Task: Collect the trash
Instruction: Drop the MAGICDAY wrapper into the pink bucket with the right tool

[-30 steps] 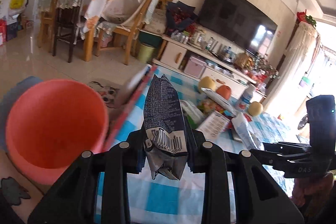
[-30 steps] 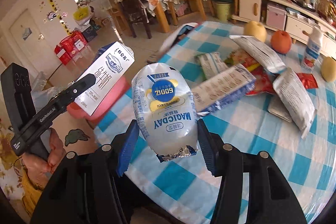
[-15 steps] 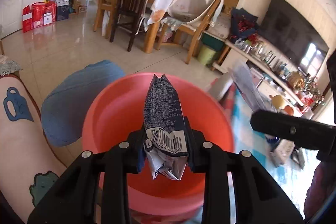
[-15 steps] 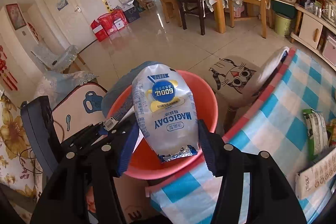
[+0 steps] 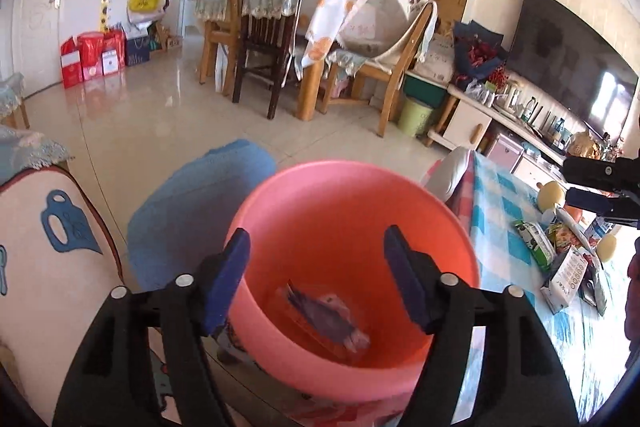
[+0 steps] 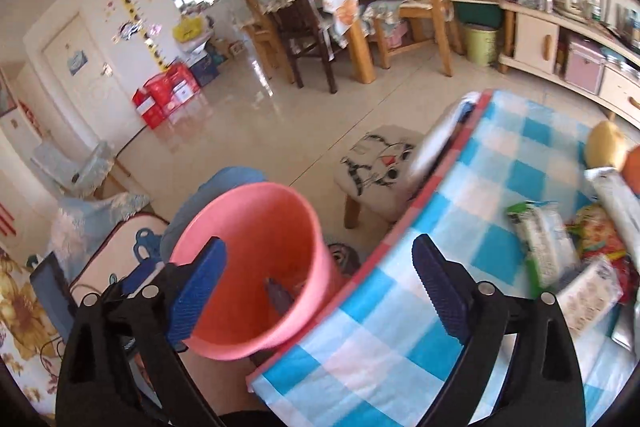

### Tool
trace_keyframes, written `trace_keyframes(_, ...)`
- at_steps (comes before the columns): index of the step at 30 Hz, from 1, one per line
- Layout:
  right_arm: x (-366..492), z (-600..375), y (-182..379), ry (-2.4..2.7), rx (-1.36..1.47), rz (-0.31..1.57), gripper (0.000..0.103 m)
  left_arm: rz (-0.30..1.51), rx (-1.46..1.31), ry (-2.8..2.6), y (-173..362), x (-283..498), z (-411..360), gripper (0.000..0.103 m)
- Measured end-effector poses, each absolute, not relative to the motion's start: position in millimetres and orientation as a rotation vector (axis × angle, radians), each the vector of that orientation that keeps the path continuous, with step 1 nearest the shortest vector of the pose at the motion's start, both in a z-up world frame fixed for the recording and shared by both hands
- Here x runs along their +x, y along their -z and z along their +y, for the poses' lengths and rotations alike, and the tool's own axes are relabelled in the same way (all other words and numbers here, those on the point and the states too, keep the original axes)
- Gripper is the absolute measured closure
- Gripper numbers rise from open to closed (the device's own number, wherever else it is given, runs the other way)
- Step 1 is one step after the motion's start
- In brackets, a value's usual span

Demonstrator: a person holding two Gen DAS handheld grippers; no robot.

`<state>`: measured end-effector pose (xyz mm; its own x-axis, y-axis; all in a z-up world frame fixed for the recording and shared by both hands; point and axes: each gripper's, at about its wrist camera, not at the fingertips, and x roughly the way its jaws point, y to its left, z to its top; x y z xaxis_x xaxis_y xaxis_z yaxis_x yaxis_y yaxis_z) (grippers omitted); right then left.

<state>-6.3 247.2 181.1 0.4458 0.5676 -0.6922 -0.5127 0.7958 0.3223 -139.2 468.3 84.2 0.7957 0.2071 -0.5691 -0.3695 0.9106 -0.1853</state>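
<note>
While both tongs (image 5: 316, 277) (image 6: 320, 281) gape wide, pink bucket (image 5: 304, 187) beside checkered table (image 6: 500, 195), cat stool (image 6: 380, 159) behind.

A home's living room — television (image 5: 568, 55), dining chairs (image 5: 256, 39).

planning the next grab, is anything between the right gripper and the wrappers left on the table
Nothing visible blocks it. The right gripper is open and empty over the table's near corner; bare checked cloth runs from it to the green wrapper and the pile behind. The pink bucket stands off to the left, beside the table.
</note>
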Motion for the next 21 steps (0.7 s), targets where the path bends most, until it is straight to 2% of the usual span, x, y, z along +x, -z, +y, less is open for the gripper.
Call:
trace_keyframes(7,-35.7,152.1,-195.3,-0.549,0.061,0.801,0.009,0.53,-0.291,-0.228,-106.7,-162.4,425.1,0.025)
trace_keyframes(11,-40.2,99.4,-197.2,-0.49,0.123,0.766,0.009,0.537,-0.198,-0.187,-129.5,-159.0,383.7,0.021)
trace_keyframes(21,-33.7,10.7,-200.0,-0.389,0.143,0.727,0.009,0.553,-0.082,-0.088,-160.2,-149.2,292.7,0.02)
